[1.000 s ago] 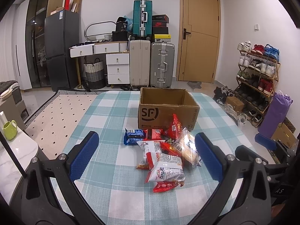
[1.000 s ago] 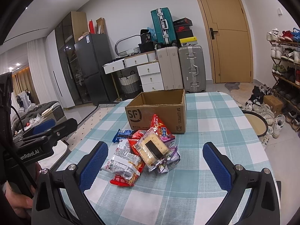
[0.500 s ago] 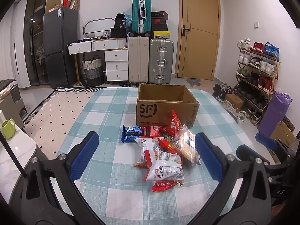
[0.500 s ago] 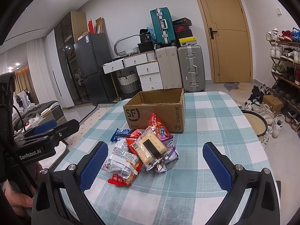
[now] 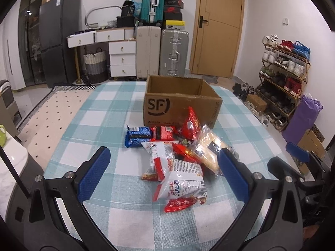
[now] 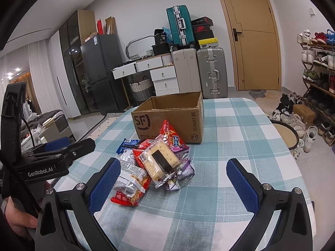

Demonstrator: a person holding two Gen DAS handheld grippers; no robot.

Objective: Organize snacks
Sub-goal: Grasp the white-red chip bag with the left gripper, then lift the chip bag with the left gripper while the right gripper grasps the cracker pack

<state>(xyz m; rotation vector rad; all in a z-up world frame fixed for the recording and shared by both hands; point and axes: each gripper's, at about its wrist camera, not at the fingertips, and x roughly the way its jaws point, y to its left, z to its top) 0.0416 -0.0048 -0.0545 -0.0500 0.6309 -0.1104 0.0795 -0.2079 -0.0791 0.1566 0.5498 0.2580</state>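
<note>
Both the left claw and right claw gape wide, empty. The snack packets look light, crinkly, slippery; the cracker pack seems fragile, best pinched at a sealed edge.

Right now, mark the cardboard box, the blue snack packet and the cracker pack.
cardboard box (image 5: 180, 109): left wrist view, front wall.
blue snack packet (image 5: 138, 135): left wrist view, top face.
cracker pack (image 6: 160, 160): right wrist view, clear top.
</note>
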